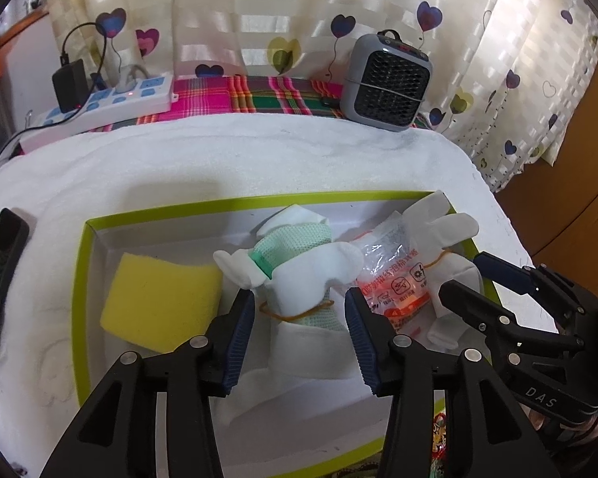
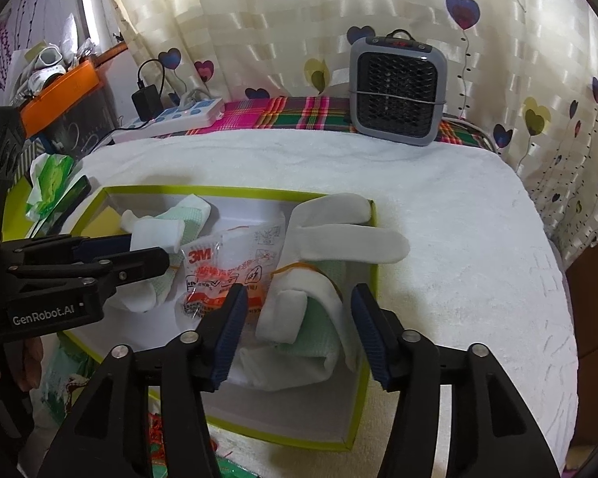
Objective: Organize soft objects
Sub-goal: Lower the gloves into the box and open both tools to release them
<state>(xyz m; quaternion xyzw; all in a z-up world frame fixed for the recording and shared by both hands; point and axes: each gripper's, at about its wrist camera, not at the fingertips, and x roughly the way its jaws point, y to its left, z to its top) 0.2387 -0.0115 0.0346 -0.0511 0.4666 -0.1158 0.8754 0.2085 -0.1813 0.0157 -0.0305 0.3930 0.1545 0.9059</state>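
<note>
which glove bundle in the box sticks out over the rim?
The right-hand glove bundle: its white fingers overhang the box rim. The left bundle, next to the yellow sponge, lies inside.

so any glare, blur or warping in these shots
Left wrist view: strong fisheye bend with dark corners; the plastic packet glints; the white towel looks washed out. Right wrist view: same bending, curving the box rim; the heater stays sharp, with no motion blur.
</note>
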